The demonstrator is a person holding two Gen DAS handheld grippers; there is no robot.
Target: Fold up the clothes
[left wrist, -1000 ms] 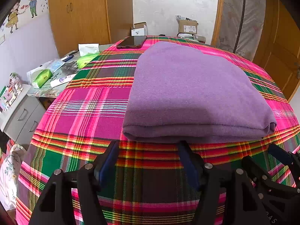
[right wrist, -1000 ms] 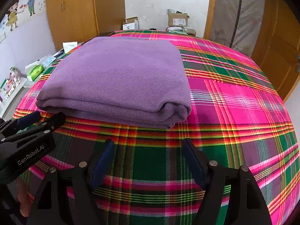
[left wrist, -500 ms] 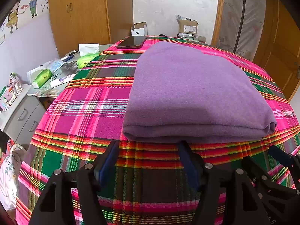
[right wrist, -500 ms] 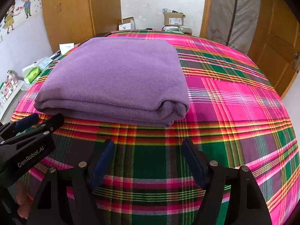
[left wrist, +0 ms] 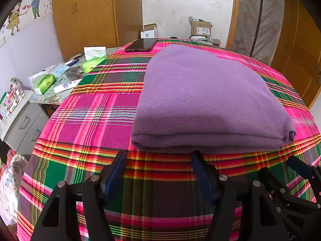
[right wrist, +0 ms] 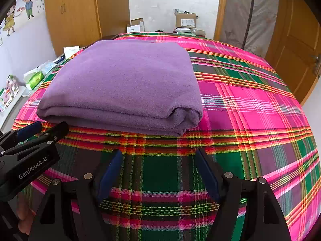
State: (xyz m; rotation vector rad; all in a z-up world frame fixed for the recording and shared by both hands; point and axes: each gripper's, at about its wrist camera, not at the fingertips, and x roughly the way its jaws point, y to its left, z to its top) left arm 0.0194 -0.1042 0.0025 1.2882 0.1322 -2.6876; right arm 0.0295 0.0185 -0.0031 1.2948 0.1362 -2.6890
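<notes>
Nearest the cameras, both tools are hovering over the plaid cloth (left wrist: 86,120) with their fingers spread wide and nothing between them. The left tool (left wrist: 158,158) is sitting just short of the near edge of the folded purple garment (left wrist: 200,96), its blue-padded fingertips (left wrist: 118,160) close to that edge but apart from it. The right tool (right wrist: 157,154) is waiting in the same way, its tips a little farther back from the garment's near right corner, where the stacked layers are showing as a rounded fold. In the right wrist view the left tool is lying low at the left edge, pointing toward the garment's near left corner.

The garment is resting flat on the plaid-covered surface as a neat rectangle, several layers thick, toward the left half of the cloth as the right camera sees it.

Beyond it, a dark phone (left wrist: 141,44) is lying at the far left corner of the cloth. To the left, a side worktop (left wrist: 58,98) is carrying green tissue packs (left wrist: 44,81), one with a white sheet standing out of its top. Farther back, a small white box (left wrist: 148,31) and a brown cardboard box (left wrist: 200,28) are sitting with flaps open; their contents cannot be made out.
</notes>
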